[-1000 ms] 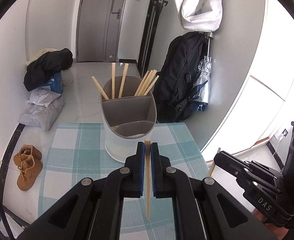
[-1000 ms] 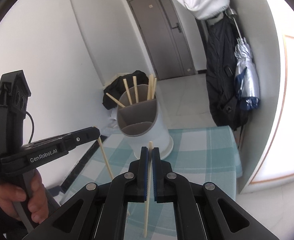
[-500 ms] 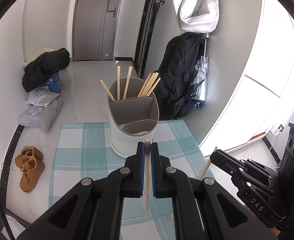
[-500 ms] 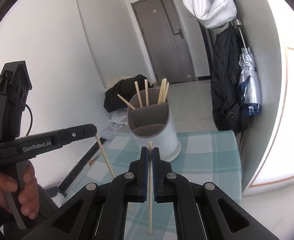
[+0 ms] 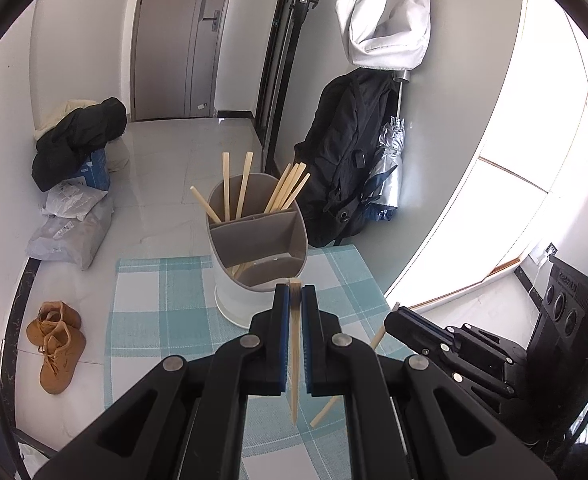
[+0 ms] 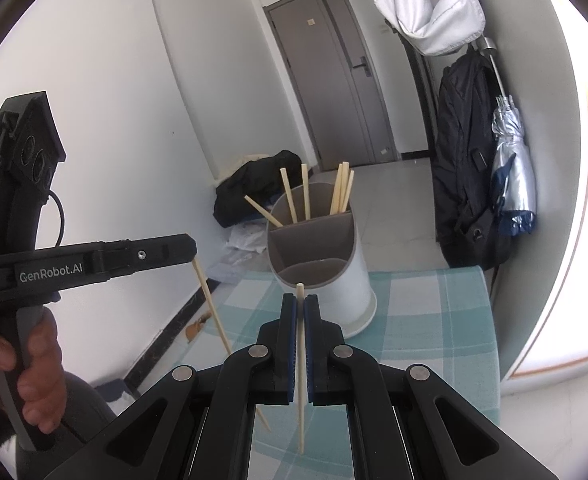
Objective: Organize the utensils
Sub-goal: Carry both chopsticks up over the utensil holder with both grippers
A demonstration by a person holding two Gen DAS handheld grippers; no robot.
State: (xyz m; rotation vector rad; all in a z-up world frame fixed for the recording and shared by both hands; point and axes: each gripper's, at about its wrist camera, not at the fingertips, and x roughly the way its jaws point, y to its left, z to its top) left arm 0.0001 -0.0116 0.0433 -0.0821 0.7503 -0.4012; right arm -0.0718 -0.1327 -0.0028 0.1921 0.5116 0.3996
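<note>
Two chopsticks are riding in my jaws, left stick (image 5: 294, 344) and right stick (image 6: 301, 360), each clamped tight. I am closing on the holder (image 5: 260, 248), which is looming larger than a second ago, so dropping them in is coming next.

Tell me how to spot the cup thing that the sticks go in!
Find the teal and white checked tablecloth; at its far edge stands a tall white plastic utensil holder with a grey divided insert. Pale wooden chopsticks poke out of its back compartment. It is the only container on the cloth, and nothing else there stands upright.
</note>
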